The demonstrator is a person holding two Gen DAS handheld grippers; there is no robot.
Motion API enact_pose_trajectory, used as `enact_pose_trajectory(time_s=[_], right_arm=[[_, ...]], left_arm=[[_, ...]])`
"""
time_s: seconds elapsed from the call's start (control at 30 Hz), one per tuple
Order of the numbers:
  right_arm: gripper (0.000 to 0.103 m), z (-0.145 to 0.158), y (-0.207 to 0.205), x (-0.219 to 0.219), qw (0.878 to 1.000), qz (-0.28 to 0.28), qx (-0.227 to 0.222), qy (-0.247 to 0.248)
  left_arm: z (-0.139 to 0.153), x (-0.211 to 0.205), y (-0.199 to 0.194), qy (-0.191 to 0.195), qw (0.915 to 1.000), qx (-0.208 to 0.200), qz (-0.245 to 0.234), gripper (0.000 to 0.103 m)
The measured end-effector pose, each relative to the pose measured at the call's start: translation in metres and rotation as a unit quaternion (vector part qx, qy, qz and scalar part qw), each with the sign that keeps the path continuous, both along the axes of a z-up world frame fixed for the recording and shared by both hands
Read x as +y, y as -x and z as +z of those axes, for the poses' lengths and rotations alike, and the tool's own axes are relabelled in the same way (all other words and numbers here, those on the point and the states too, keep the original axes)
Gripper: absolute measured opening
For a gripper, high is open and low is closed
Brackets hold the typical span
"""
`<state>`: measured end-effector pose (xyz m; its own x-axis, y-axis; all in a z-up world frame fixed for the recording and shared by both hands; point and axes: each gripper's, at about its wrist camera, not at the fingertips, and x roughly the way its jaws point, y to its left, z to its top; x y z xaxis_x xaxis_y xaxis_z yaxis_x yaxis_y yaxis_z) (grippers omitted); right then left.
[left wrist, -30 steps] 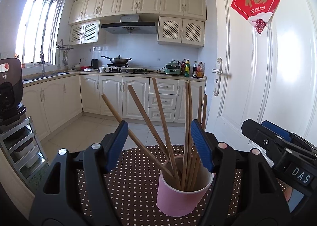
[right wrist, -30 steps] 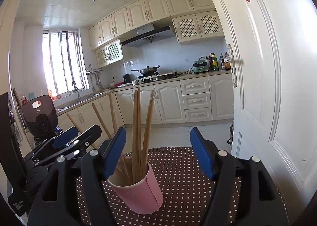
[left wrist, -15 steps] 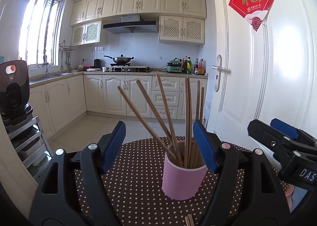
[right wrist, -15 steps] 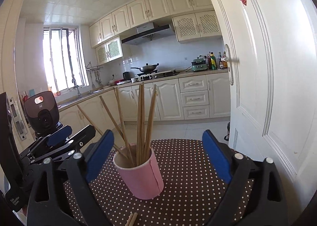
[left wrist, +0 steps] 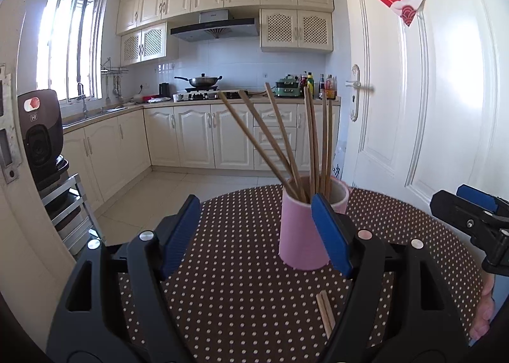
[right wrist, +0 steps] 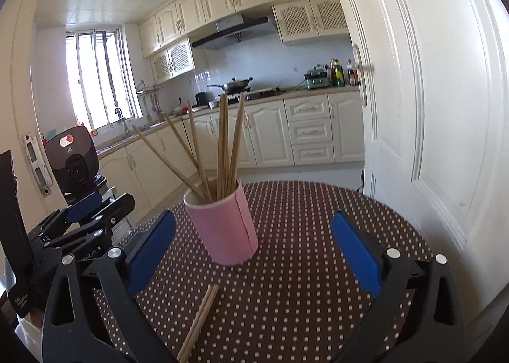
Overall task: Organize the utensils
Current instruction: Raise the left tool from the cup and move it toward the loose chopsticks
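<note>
A pink cup [left wrist: 299, 236] [right wrist: 226, 226] stands upright on the round table with the brown dotted cloth [left wrist: 238, 283] [right wrist: 302, 267]. Several wooden chopsticks [left wrist: 286, 147] [right wrist: 222, 140] stick out of it, some leaning left. A loose pair of chopsticks [left wrist: 325, 312] [right wrist: 200, 321] lies flat on the cloth in front of the cup. My left gripper [left wrist: 254, 204] is open and empty, with the cup beyond its right fingertip. My right gripper [right wrist: 254, 220] has its jaws opening wide, nothing between them, and the cup stands just past its tips. Each gripper shows at the edge of the other's view.
A white door [left wrist: 429, 108] stands close on the right of the table. A black appliance [left wrist: 39, 131] sits on a metal rack at the left. Beyond the table's far edge are tiled floor and kitchen cabinets. A person's hand [left wrist: 483, 315] shows at the lower right.
Both grippers have drawn back from the cup, which now looks smaller and farther. The right jaws have spread much wider. The loose pair of chopsticks has come into view.
</note>
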<state>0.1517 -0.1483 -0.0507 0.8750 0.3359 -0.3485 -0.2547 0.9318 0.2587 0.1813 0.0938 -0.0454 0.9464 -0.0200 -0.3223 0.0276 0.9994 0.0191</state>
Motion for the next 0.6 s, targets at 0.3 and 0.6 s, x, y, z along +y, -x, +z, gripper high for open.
enact_pose_trajectory(time_s=[0.3, 0.6], right_arm=[[0.095, -0.033, 0.003, -0.006, 0.993, 0.019, 0.114, 0.007], [0.095, -0.056, 0.011, -0.001, 0.986, 0.029, 0.159, 0.043]], left_arm=[[-0.023, 0.007, 0.018, 0.002, 0.9981, 0.060, -0.015, 0.072], [-0.059, 0.002, 0.012, 0.015, 0.9870, 0.153, -0.046, 0.072]])
